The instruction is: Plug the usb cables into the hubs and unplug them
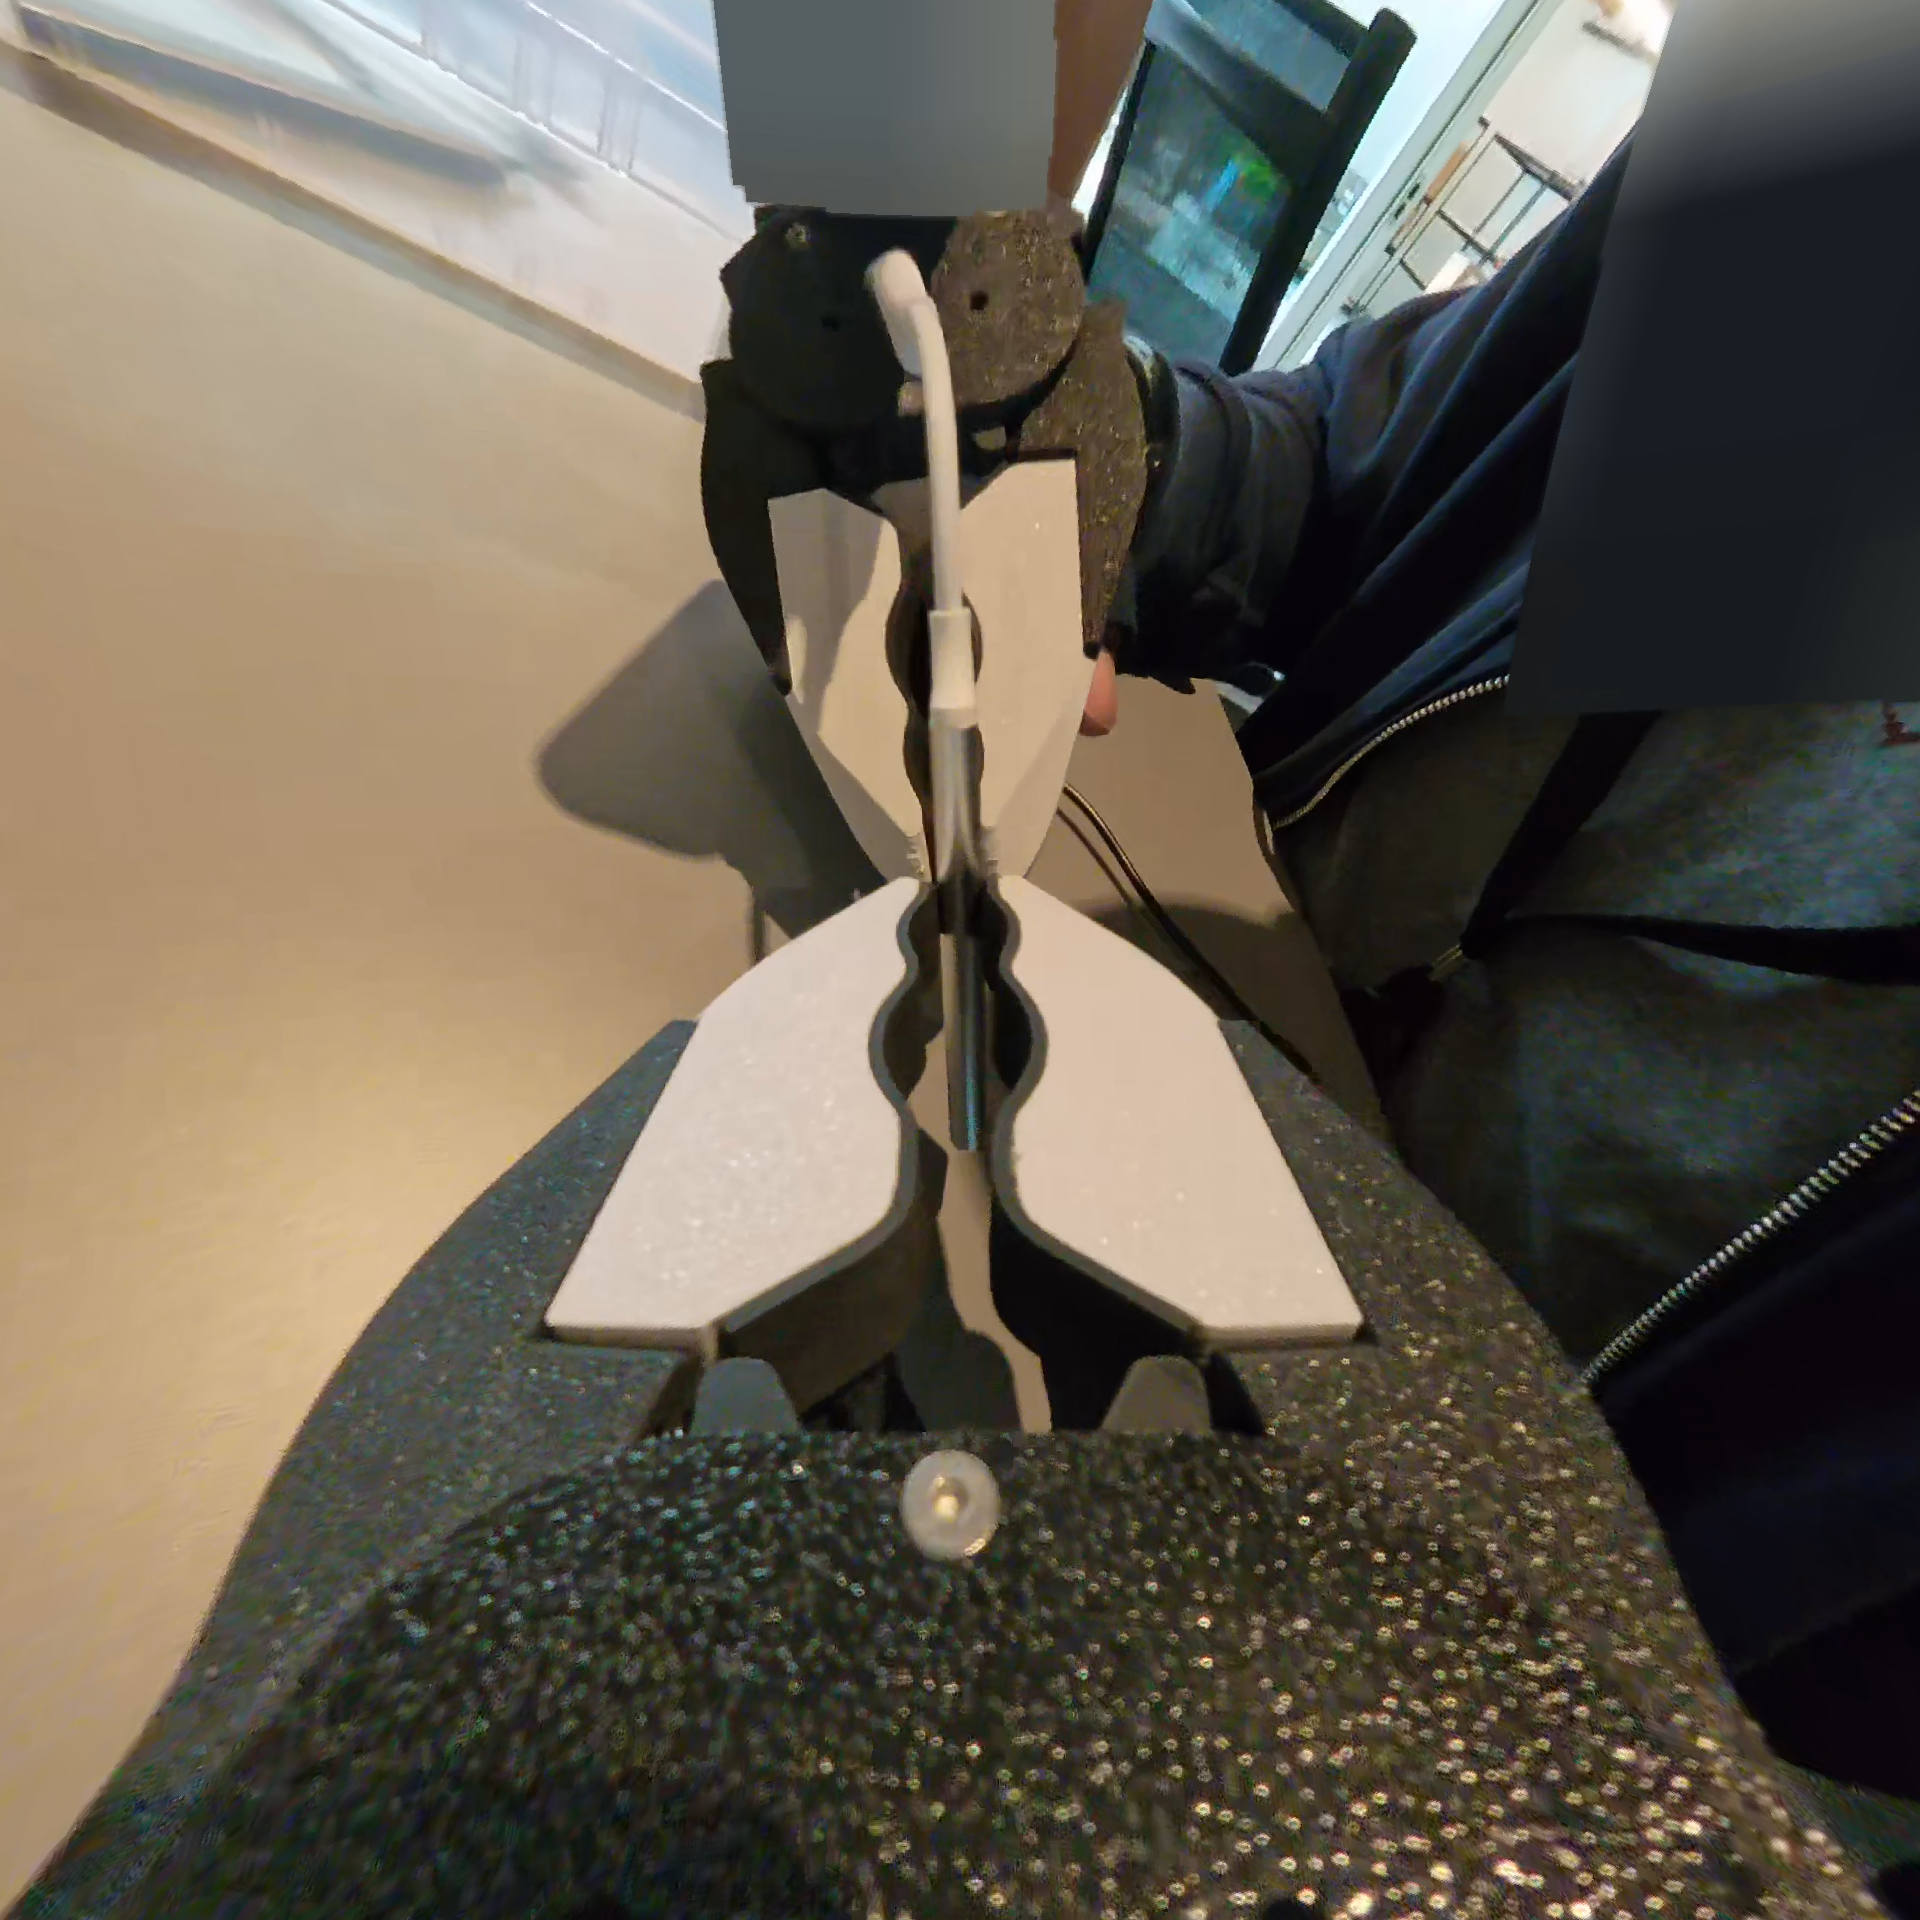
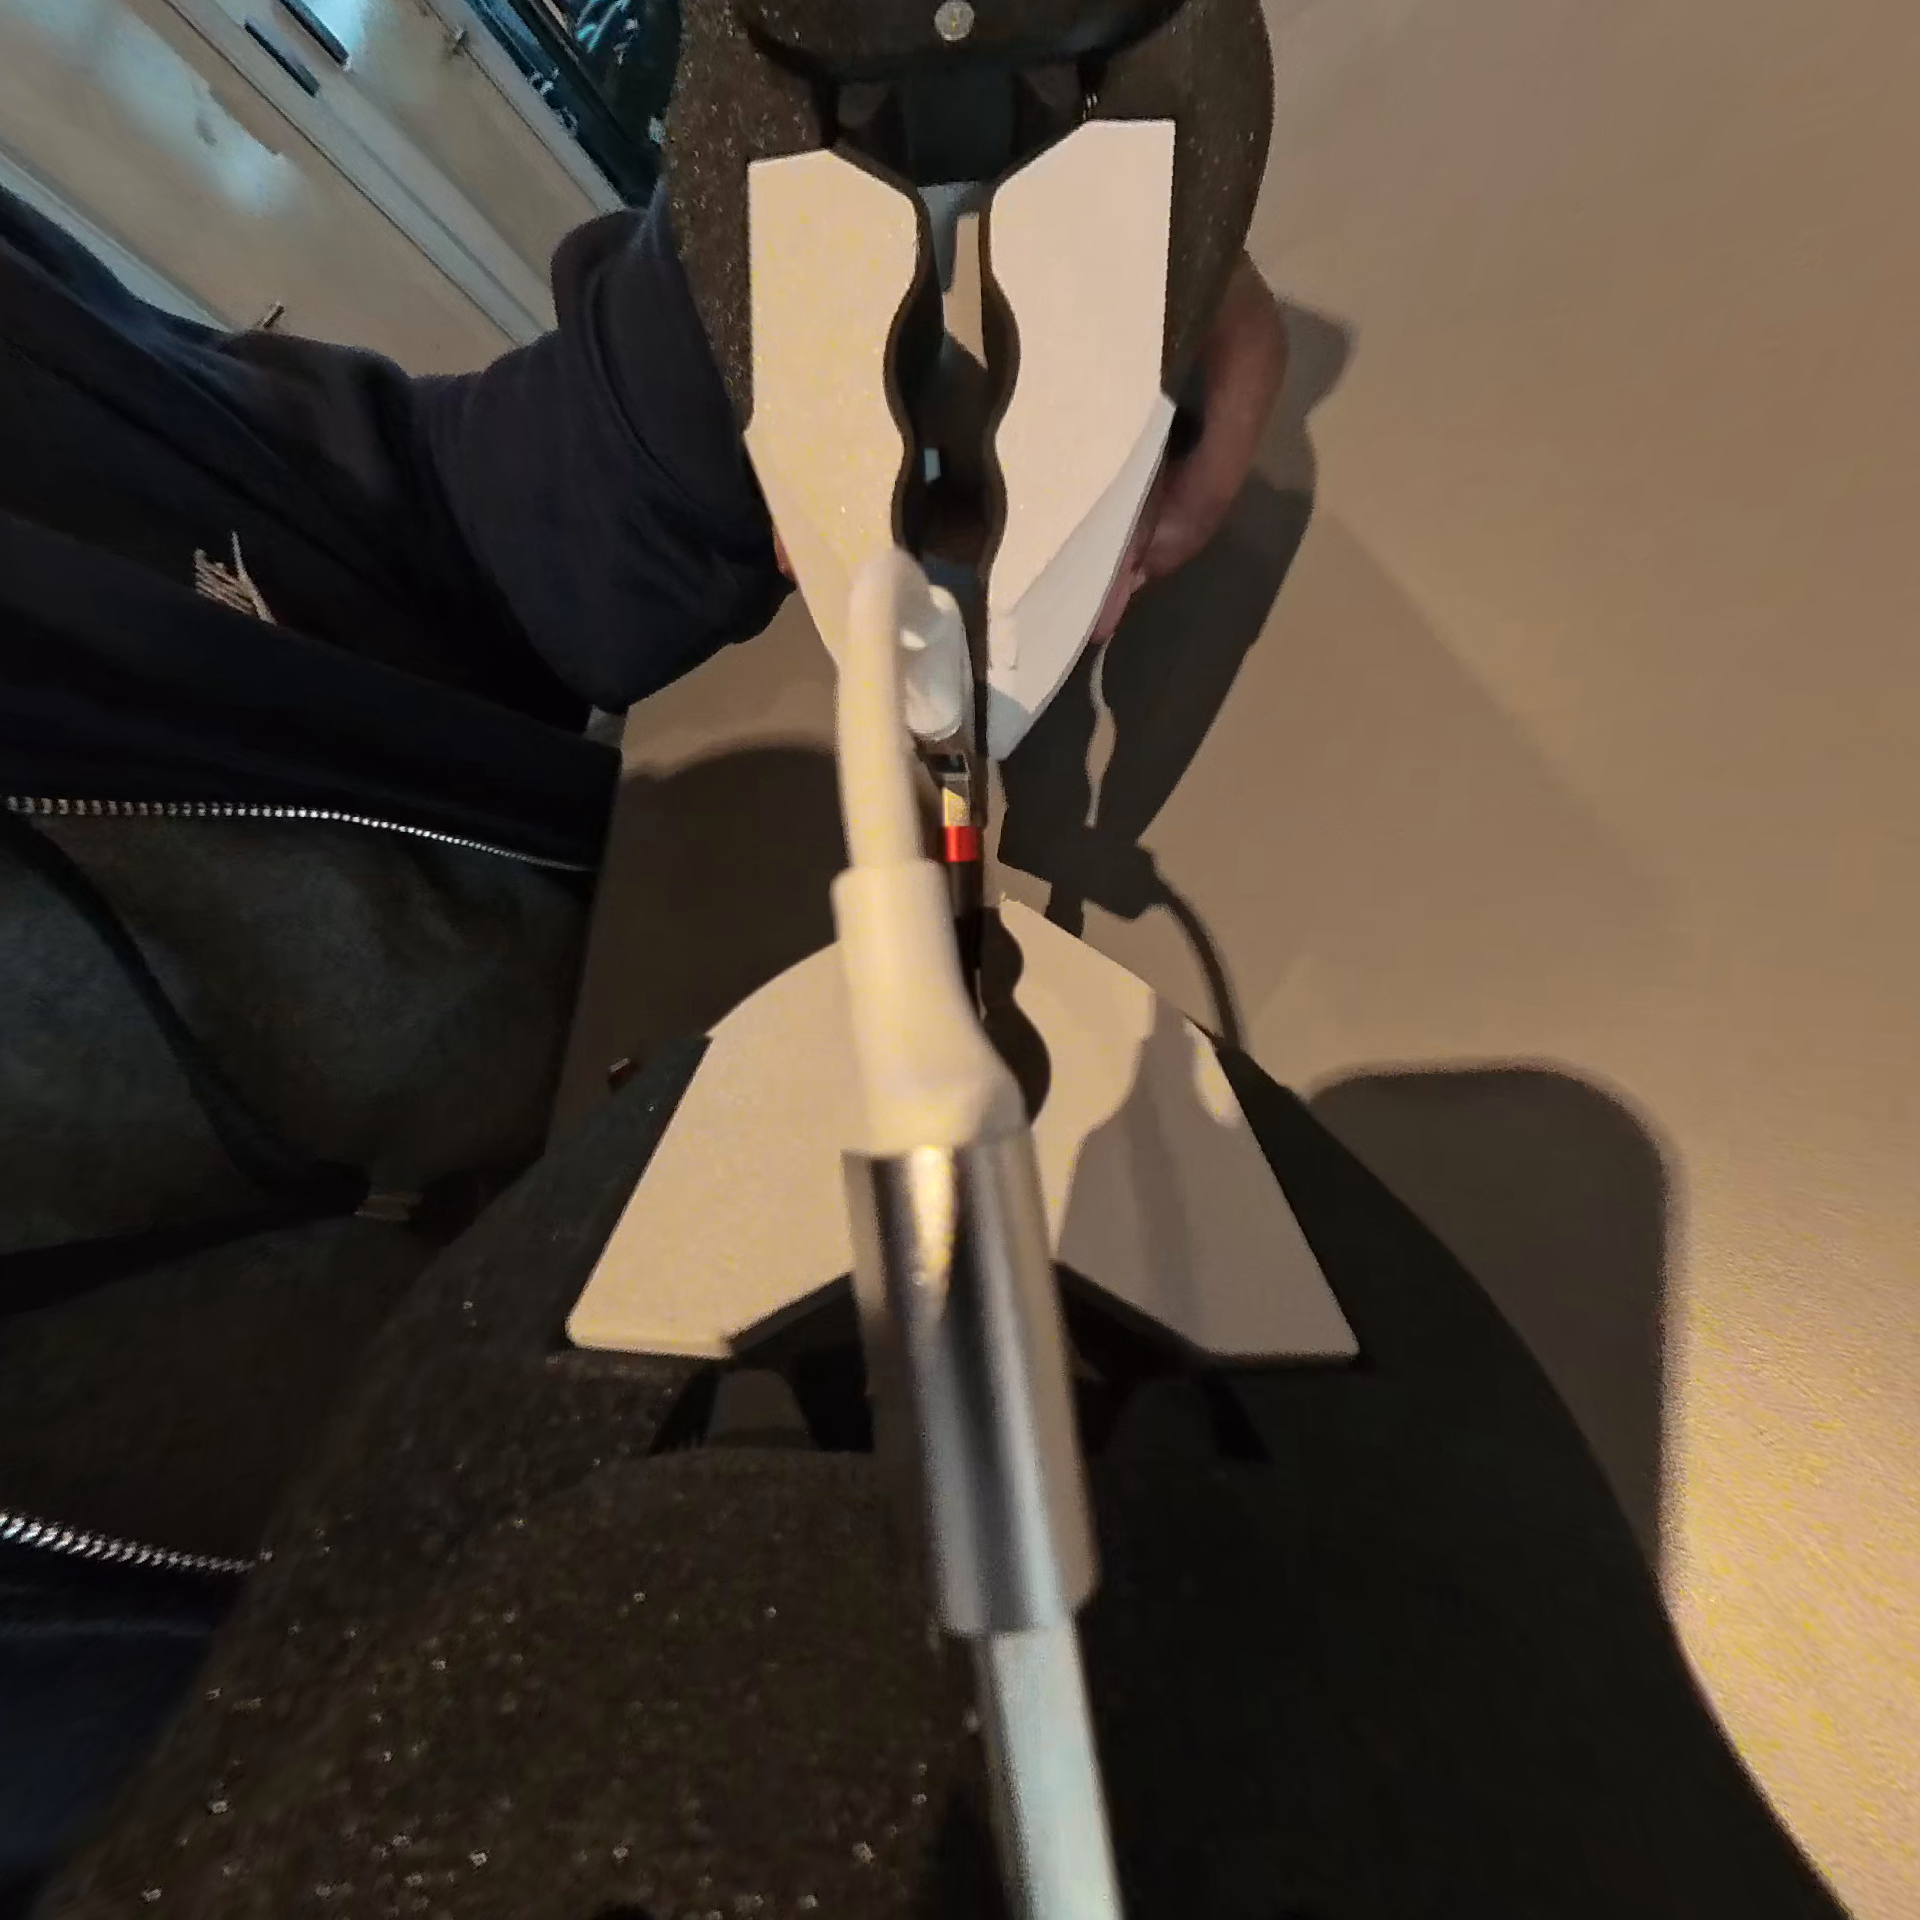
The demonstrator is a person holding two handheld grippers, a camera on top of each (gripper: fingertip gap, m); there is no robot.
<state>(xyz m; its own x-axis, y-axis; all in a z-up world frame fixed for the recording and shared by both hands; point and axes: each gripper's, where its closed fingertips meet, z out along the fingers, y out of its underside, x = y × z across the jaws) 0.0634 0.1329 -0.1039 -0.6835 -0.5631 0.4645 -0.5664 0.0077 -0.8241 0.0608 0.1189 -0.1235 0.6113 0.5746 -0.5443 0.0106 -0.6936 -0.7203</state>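
Warm light, hard dark shadows, blurred foreground, fisheye-warped edges.

Around my rig: a beige tabletop, dark clothing and a bright room behind.

From the left wrist view I see the smooth beige tabletop (image 1: 312,727) filling the left side, with a pale window frame (image 1: 416,114) blurred beyond its far edge. A dark navy zip-up jacket with a silver metal zipper (image 1: 1382,732) crowds the right, over grey fabric trousers (image 1: 1662,987). A black-framed glass panel (image 1: 1226,208) stands behind. From the right wrist view the same tabletop (image 2: 1610,520) carries broad dark shadows (image 2: 1507,1195), and the jacket's sleeve (image 2: 582,436) enters from the left.
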